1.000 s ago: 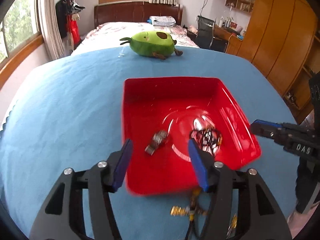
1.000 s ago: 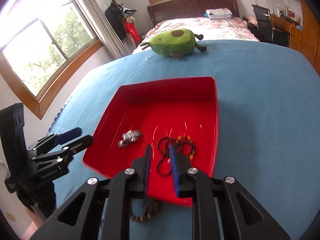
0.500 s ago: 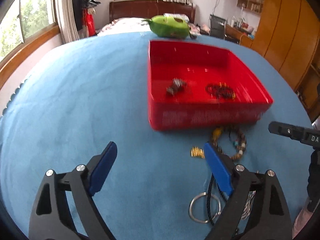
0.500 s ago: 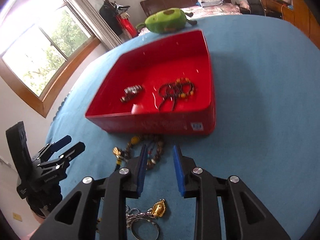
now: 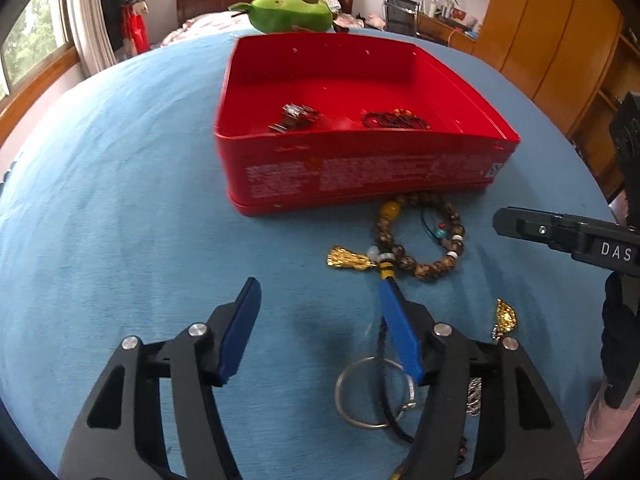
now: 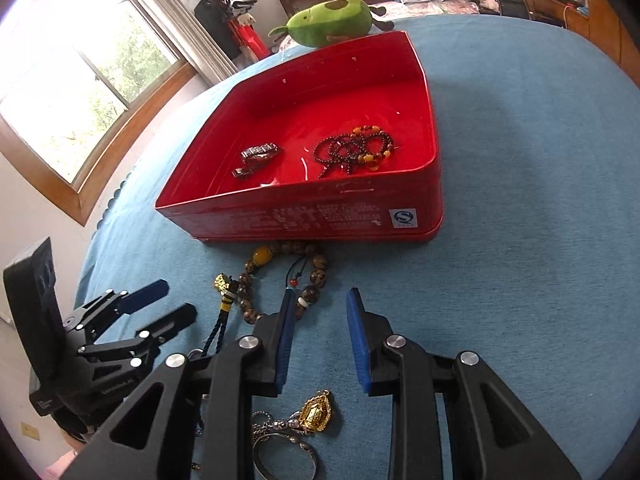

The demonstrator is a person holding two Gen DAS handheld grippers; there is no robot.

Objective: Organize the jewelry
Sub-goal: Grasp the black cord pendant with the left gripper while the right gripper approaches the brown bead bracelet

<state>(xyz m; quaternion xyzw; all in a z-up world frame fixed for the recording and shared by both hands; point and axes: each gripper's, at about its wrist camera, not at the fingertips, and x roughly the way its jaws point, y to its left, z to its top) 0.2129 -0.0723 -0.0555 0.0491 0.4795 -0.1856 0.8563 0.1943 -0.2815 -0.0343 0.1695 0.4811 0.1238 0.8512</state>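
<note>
A red tin tray (image 5: pixel 360 176) (image 6: pixel 320 216) sits on the blue cloth and holds a silver watch (image 5: pixel 294 117) (image 6: pixel 258 157) and a dark bead necklace (image 5: pixel 396 120) (image 6: pixel 354 151). A brown bead bracelet (image 5: pixel 424 240) (image 6: pixel 280 276) with a gold tassel lies in front of the tray. A gold pendant (image 5: pixel 505 316) (image 6: pixel 316 414) on a chain and a metal ring (image 5: pixel 374 392) (image 6: pixel 286 456) lie nearer. My left gripper (image 5: pixel 320 292) (image 6: pixel 160 300) is open and empty above the cloth. My right gripper (image 6: pixel 318 304) is open and empty just short of the bracelet.
A green avocado plush (image 5: pixel 294 12) (image 6: pixel 334 22) lies beyond the tray. Past the blue table are a bed, a window on the left and wooden wardrobes (image 5: pixel 552 28) on the right.
Both grippers pulled back from over the tray to the cloth in front of it. The right gripper's jaws opened wider. The loose jewelry came into view.
</note>
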